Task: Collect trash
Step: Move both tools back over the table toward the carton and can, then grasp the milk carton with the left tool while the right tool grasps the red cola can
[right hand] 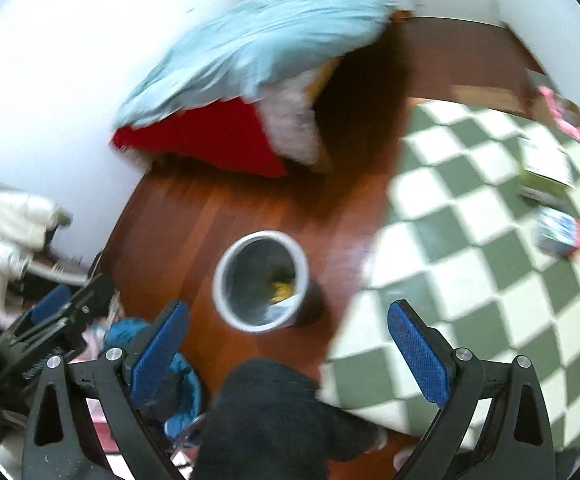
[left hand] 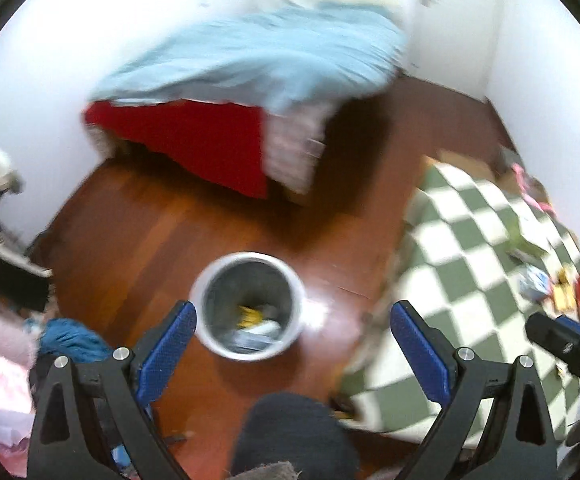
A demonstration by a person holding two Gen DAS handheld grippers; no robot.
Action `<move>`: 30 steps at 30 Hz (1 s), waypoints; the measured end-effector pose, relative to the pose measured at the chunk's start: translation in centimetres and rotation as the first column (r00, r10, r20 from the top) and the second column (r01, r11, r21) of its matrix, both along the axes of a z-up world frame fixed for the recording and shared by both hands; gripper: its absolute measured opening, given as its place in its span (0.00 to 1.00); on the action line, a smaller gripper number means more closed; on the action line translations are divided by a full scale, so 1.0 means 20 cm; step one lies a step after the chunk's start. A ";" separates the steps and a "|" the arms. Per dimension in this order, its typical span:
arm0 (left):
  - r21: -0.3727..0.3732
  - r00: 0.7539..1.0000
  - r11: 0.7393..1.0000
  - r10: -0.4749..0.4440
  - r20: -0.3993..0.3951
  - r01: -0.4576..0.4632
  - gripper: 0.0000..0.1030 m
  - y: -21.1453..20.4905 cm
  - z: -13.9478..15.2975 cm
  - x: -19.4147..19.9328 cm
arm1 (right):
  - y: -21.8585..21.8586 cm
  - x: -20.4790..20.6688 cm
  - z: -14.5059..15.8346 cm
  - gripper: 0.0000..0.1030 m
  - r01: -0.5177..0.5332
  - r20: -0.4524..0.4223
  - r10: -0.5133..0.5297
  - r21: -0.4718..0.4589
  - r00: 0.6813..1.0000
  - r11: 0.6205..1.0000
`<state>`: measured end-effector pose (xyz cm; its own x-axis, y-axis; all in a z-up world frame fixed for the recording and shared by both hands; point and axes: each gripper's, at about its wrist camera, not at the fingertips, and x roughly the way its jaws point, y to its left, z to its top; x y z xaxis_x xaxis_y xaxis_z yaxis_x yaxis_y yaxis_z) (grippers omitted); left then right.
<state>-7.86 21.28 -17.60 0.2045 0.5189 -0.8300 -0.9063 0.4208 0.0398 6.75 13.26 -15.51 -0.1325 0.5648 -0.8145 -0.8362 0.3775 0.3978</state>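
Observation:
A round grey trash bin (left hand: 248,305) stands on the wooden floor, with a yellow wrapper and other trash inside; it also shows in the right wrist view (right hand: 261,286). My left gripper (left hand: 294,320) hangs open and empty above the bin. My right gripper (right hand: 287,320) is open and empty, above the floor beside the bin. Several small packets (left hand: 558,290) lie on the green-and-white checkered cloth (left hand: 470,248); they show too in the right wrist view (right hand: 562,228). The right gripper shows at the left view's right edge (left hand: 566,344), and the left gripper at the right view's left (right hand: 53,320).
A bed with a light blue cover (left hand: 257,56) and red side (left hand: 193,136) stands against the white wall. Clothes pile at the left (left hand: 5,352), with a blue cloth (right hand: 157,344). A dark foot (right hand: 265,420) is at the bottom.

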 end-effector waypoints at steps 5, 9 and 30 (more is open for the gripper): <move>-0.089 0.980 0.976 -0.201 0.000 0.200 0.97 -0.12 -0.20 0.63 | -0.34 0.53 -0.11 0.98 0.220 0.051 -0.216 -0.085 0.975 0.972; -0.125 0.920 0.913 -0.392 -0.007 0.388 0.98 -0.24 -0.32 1.18 | -0.60 1.00 -0.17 0.98 0.383 0.114 -0.369 -0.152 0.923 0.911; -0.333 0.302 0.403 -0.899 -0.316 0.853 0.70 -0.60 -0.85 2.22 | -0.94 2.40 -0.78 0.97 0.542 0.138 -0.534 -0.379 0.834 0.750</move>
<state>36.55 9.34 -34.68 0.1498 0.1658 -0.9747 0.1024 0.9779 0.1820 54.67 -5.45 -31.14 0.1153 0.1761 -0.9776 -0.4538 0.8848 0.1058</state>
